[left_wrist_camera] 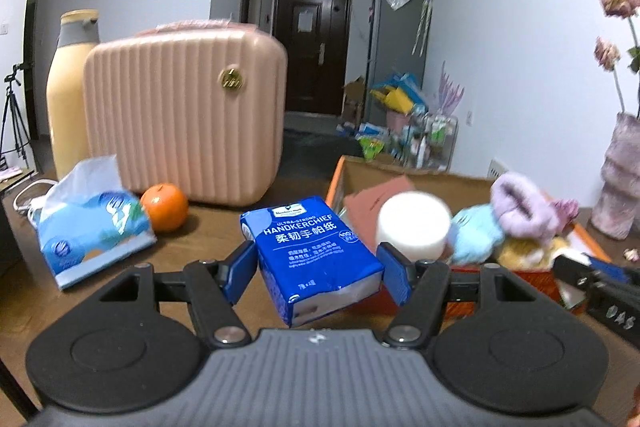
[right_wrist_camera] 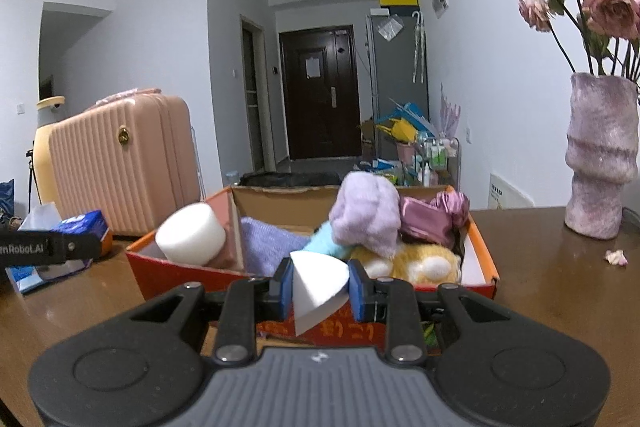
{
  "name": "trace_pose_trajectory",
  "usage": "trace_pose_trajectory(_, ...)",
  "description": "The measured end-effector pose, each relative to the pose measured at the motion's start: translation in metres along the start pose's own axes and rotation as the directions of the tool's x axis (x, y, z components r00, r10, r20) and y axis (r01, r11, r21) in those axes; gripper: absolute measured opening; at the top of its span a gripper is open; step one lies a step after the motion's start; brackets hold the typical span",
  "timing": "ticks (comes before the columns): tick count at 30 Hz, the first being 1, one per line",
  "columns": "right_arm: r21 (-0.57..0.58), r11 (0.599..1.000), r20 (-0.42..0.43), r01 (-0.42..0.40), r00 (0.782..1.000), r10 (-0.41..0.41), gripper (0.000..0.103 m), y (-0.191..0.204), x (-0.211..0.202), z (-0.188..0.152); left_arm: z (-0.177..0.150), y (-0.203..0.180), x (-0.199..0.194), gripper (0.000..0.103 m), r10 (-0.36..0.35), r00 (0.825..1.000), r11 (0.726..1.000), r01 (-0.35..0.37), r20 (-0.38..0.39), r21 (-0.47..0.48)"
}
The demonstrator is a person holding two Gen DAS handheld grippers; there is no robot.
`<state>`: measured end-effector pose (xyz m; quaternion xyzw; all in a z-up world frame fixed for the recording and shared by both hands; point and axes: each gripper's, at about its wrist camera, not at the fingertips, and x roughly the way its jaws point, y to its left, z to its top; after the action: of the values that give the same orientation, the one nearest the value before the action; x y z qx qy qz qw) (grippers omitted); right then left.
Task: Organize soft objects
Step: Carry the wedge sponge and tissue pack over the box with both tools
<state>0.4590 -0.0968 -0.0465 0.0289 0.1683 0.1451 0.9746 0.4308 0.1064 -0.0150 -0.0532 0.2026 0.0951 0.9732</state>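
Clamping handkerchief pack (left_wrist_camera: 316,259), left hand-held gripper (left_wrist_camera: 320,273) half-open

Suitcase (left_wrist_camera: 186,115) at table (left_wrist_camera: 208,239) rear, bottle (left_wrist_camera: 70,95) behind-left; orange (left_wrist_camera: 165,206), tissue pack (left_wrist_camera: 90,227) before it; box (right_wrist_camera: 486,259) right, holding foam cylinder (right_wrist_camera: 191,235), plush toys (right_wrist_camera: 416,263); vase (right_wrist_camera: 600,155) far right.

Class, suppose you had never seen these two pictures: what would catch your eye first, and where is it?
First, the blue handkerchief pack, gripped between the left gripper's blue pads in front of the camera. Next, the white foam wedge pinched in the right gripper, just before the orange box heaped with soft things. Behind, a pink case stands on the table's left, a vase of flowers on its right.
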Motion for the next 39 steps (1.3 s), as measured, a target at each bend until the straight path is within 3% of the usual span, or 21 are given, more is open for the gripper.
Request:
trace_pose_trajectory(6,-0.003,1.0,0.024,-0.017,1.0,0.017,0.027,0.002,0.01,0.009,0.014,-0.019,-0.001,0.067,-0.036,0.998,0.999,0.037,0.056,-0.003)
trace_pose_trajectory(19,-0.013,0.999,0.07,-0.037,0.997,0.038,0.028,0.0,0.045,0.03,0.036,-0.061,0.029,0.067,-0.11,0.989,0.994,0.11,0.096,0.008)
trace_pose_trajectory(39,-0.075,0.996,0.1,-0.041,0.994,0.048,0.027,0.0,0.11,0.054,0.062,-0.088,0.102,0.067,-0.113,0.99,0.993,0.111,0.085,0.024)
